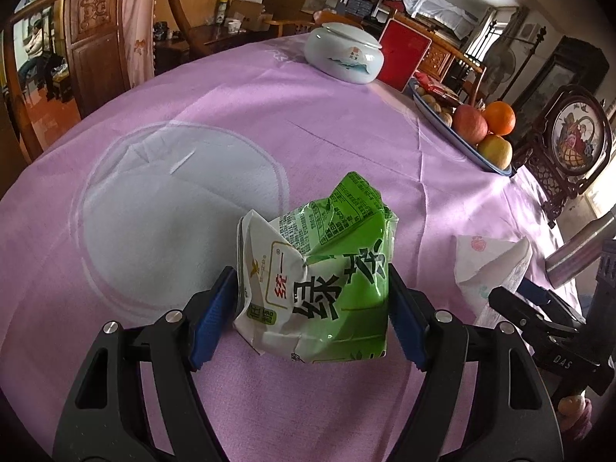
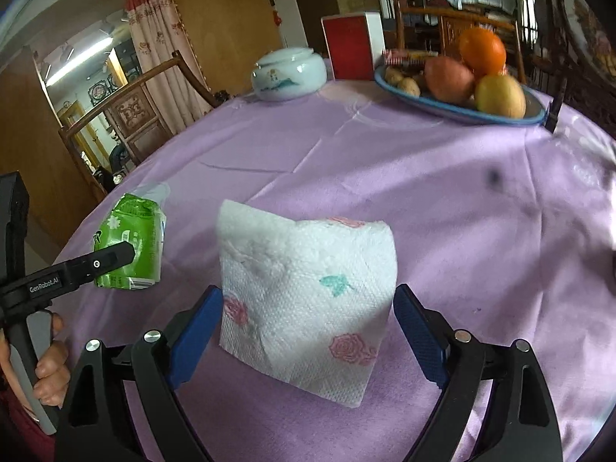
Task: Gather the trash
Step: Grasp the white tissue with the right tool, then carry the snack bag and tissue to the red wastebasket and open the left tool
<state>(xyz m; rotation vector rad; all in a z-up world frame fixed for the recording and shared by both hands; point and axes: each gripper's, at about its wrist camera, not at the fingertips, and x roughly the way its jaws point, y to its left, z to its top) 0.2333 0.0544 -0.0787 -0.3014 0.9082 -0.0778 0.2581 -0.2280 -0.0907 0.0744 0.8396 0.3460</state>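
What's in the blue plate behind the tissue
The plate holds an orange, two apples, walnuts and red wrapped snacks. The fruit covers whatever lies beneath.

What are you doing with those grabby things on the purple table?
Picking up trash. The left gripper is squeezing a crumpled green drink carton, and the right gripper has a flowery paper napkin between its fingers. Both are just above the purple tablecloth. The fruit plate sits untouched.
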